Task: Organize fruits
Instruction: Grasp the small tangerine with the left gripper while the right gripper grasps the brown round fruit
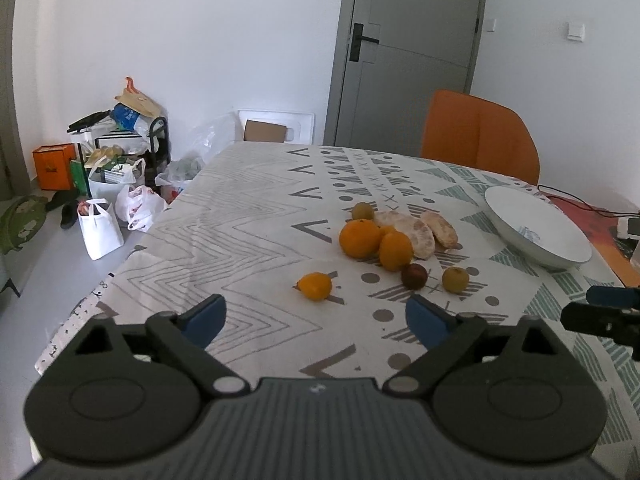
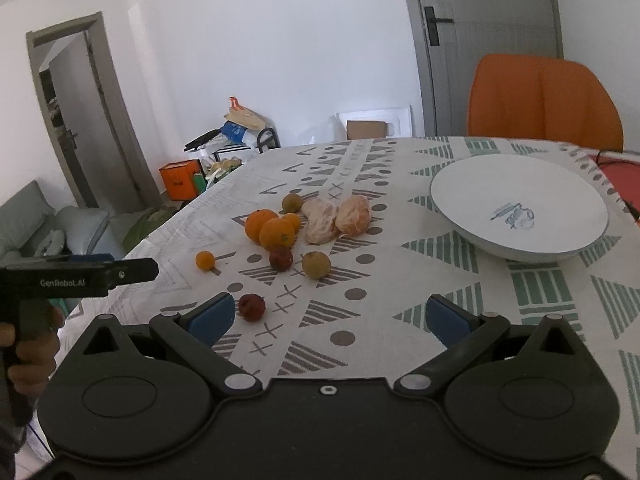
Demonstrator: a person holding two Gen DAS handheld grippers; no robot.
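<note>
Two grippers poised over scattered fruit on a patterned worktop (image 2: 520, 300).
The left gripper (image 1: 316, 316) and right gripper (image 2: 330, 318) both gape wide, holding nothing; oranges (image 2: 272, 229), peeled segments (image 2: 336, 218) and small fruits lie clustered left of an empty white bowl (image 2: 460, 224).

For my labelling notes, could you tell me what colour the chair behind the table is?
The chair is orange, clearest in the right wrist view.
</note>
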